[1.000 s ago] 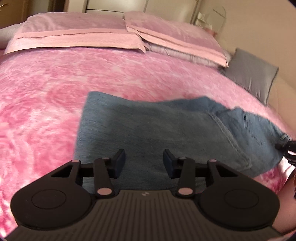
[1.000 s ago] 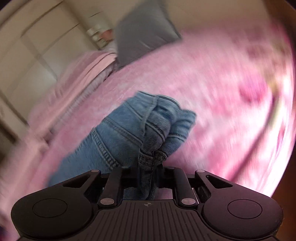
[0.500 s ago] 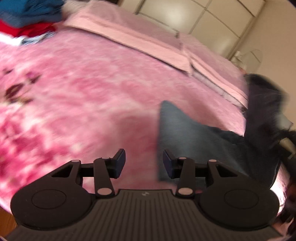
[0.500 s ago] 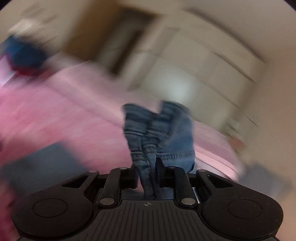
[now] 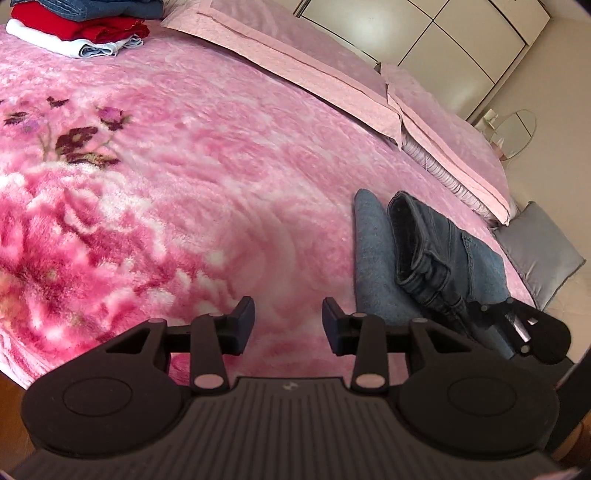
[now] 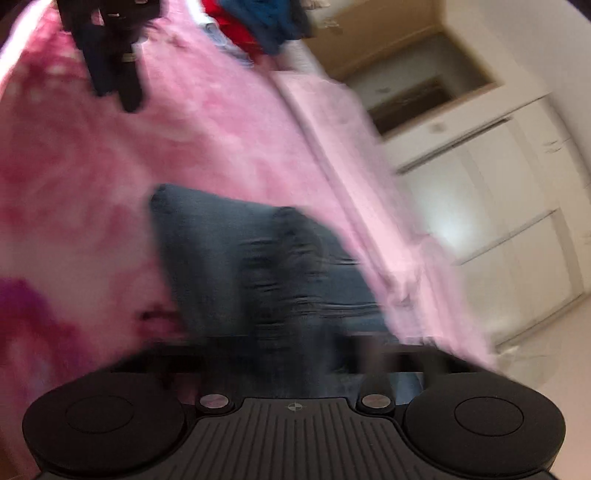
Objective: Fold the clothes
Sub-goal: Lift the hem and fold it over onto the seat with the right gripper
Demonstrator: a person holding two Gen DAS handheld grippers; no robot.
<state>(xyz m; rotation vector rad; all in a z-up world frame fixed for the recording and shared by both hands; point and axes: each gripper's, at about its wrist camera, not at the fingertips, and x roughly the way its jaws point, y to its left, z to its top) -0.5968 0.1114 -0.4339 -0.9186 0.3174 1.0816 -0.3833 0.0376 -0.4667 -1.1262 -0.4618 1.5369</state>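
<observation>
Jeans (image 5: 424, 258): blue denim, lying on the pink blanket (image 5: 203, 166) toward the right side of the bed, near the pillow end. Lower layer lies flat; a darker waistband section is folded back over it, edge raised and curled. In the right wrist view the jeans (image 6: 229, 258) fill the centre just ahead of the gripper; pic heavily motion-blurred.

Right gripper (image 5: 476, 308): seen from the left wrist cam at the near end of the folded denim, fingers in contact w/ the fabric edge. Jaw spacing not readable there. In its own cam the fingers are smeared by blur behind dark denim, so cannot tell whether it grips the cloth or has let go.

Left gripper (image 5: 288, 321): jaws set wide apart, nothing between them. Hovers over bare blanket, left of the jeans, not touching them. Also visible in the right wrist view at top left, left gripper (image 6: 114, 62), above the blanket.

Surroundings:
- Blanket: plush pink, dark floral print at left.
- Pink pillows (image 5: 314, 66): two, along the head of the bed, beyond the jeans.
- Grey cushion (image 5: 539, 251): right of the jeans, at bed edge, apart from them.
- Stack of folded clothes (image 5: 77, 29): blue on top, red mid, white at bottom; far left corner, well apart from the jeans.
- White wardrobe doors (image 5: 443, 33) behind the bed.
</observation>
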